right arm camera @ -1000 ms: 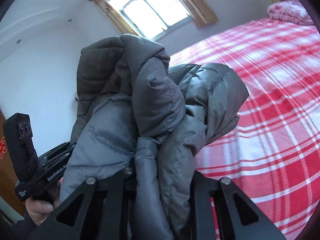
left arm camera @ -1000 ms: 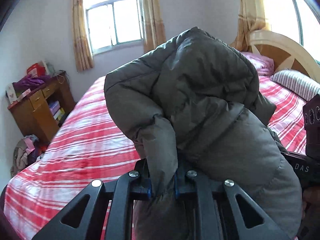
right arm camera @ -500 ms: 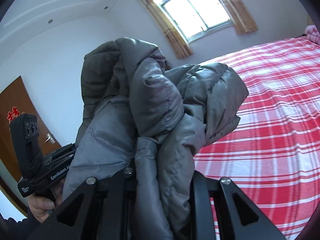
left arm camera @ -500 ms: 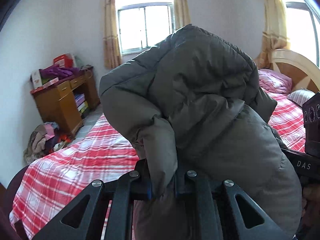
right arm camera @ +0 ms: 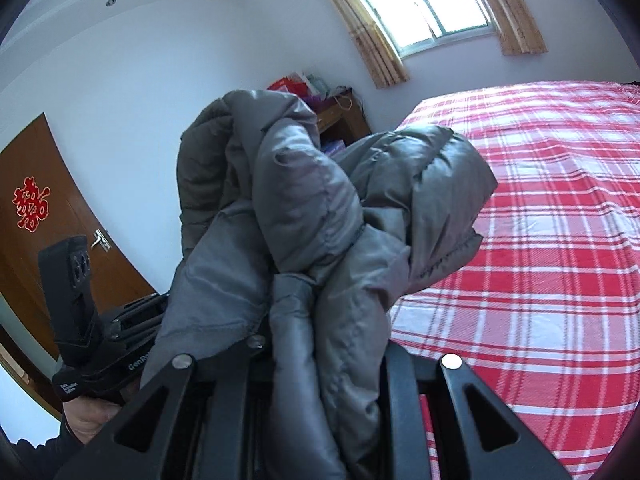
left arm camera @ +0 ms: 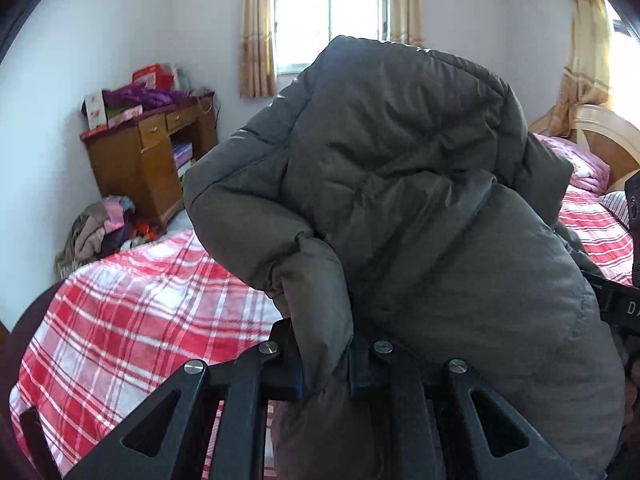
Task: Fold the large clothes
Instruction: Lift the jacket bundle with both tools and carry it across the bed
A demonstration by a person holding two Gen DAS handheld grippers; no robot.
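Note:
A large grey puffer jacket (left arm camera: 400, 200) is bunched up and held in the air above the bed. My left gripper (left arm camera: 324, 372) is shut on a fold of the jacket. My right gripper (right arm camera: 324, 360) is shut on another thick bunch of the jacket (right arm camera: 320, 220). The jacket hides both sets of fingertips. The left gripper's body (right arm camera: 80, 320) shows at the left of the right wrist view, close beside the jacket. The right gripper's body (left arm camera: 628, 304) shows at the right edge of the left wrist view.
A bed with a red and white plaid sheet (left arm camera: 132, 320) lies below, also in the right wrist view (right arm camera: 540, 240). A wooden desk (left arm camera: 148, 160) with clutter stands by the wall, clothes piled (left arm camera: 100, 232) beside it. Pillows and headboard (left arm camera: 600, 140) are at right. A brown door (right arm camera: 40, 220) is at left.
Both grippers have swung round with the jacket held between them: the view has turned toward the foot of the bed, the desk and the door. The grip on the jacket is unchanged.

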